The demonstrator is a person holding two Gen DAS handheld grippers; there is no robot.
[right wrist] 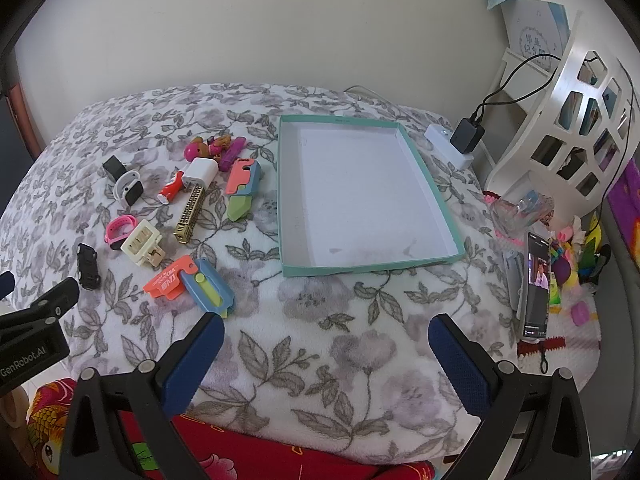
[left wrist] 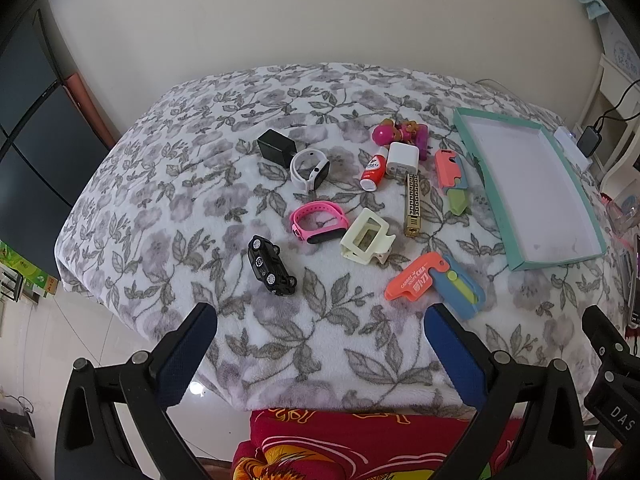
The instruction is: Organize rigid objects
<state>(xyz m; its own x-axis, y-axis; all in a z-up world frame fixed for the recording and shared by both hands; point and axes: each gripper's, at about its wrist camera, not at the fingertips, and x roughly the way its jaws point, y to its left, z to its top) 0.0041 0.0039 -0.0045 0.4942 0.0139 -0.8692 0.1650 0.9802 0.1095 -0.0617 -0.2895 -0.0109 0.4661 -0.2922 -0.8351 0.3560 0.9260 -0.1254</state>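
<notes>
left gripper (left wrist: pixel 320 320): held spread, nothing gripped | right gripper (right wrist: pixel 326 330): held spread, nothing gripped | tray (right wrist: pixel 448 222): right of toy car (left wrist: pixel 272 266) and knife toy (left wrist: pixel 434 286) | blanket (right wrist: pixel 320 320): bare strip seen along near edge

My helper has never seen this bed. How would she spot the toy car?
Start at the teal tray on the flowered blanket, then cross the pile of small things to its far side. The toy car lies beside the pink wristband: all black, with wheels.
</notes>
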